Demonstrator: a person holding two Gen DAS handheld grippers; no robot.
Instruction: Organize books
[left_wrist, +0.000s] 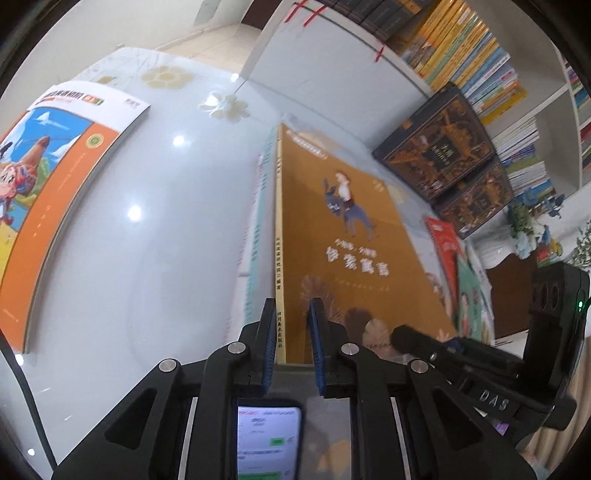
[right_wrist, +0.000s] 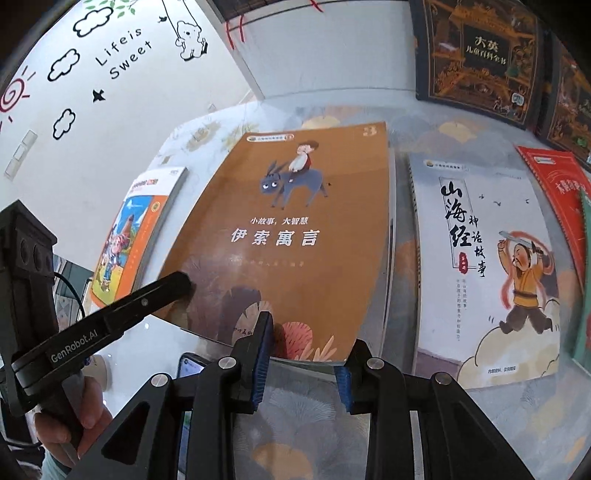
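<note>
1. Brown book (right_wrist: 291, 236), the landmark, is thin, glossy and bendy, likely light; it seems raised off the table (left_wrist: 155, 229), best held at its near edge.
2. Left gripper (left_wrist: 291, 345) pinches its spine corner; right gripper (right_wrist: 301, 363) clamps its near edge.
3. Beyond it, the bookshelf (left_wrist: 480, 74) holds packed upright books.

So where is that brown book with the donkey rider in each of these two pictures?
Left wrist view: the brown donkey book runs up the middle, spine facing left, its near end between the left claw pads.
Right wrist view: it fills the centre, cover facing the camera.
Shared landmark: the orange cartoon book lying to its left.
</note>
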